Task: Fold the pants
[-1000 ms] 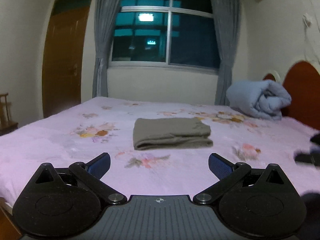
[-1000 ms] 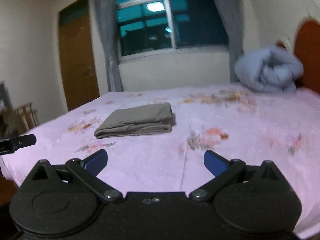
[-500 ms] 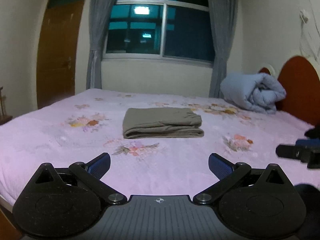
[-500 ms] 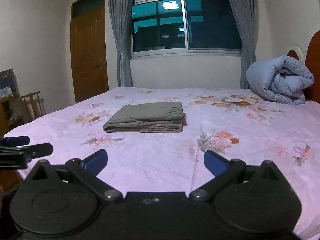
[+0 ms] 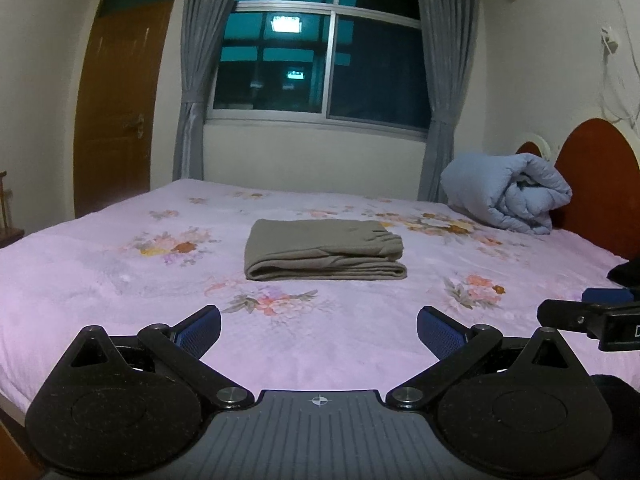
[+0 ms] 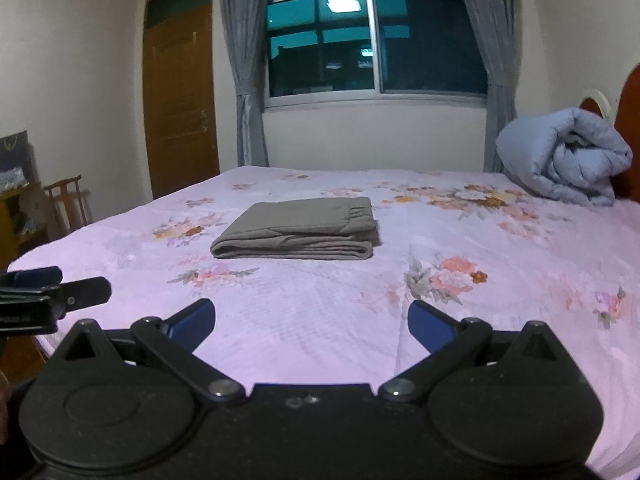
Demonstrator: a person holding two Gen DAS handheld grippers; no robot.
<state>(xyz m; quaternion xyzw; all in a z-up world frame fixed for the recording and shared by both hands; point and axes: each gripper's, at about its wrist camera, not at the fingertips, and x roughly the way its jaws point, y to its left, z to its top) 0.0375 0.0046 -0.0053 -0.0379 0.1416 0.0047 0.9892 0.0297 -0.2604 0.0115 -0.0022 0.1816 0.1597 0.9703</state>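
Note:
The grey-brown pants (image 5: 324, 250) lie folded in a neat rectangular stack in the middle of the bed; they also show in the right wrist view (image 6: 298, 234). My left gripper (image 5: 318, 332) is open and empty, held back near the bed's front edge, well short of the pants. My right gripper (image 6: 310, 326) is open and empty, also back from the pants. The right gripper's side shows at the right edge of the left wrist view (image 5: 588, 318). The left gripper shows at the left edge of the right wrist view (image 6: 48, 298).
The bed has a pink floral sheet (image 5: 120, 280). A rolled blue quilt (image 5: 504, 196) lies by the red-brown headboard (image 5: 600, 184) at the right. A window with grey curtains (image 5: 320, 60) and a wooden door (image 5: 116, 112) stand behind. A chair (image 6: 66, 204) stands left of the bed.
Both grippers have pulled back and levelled, away from the folded pants. Each gripper has come further into the other's view. The pants have not moved.

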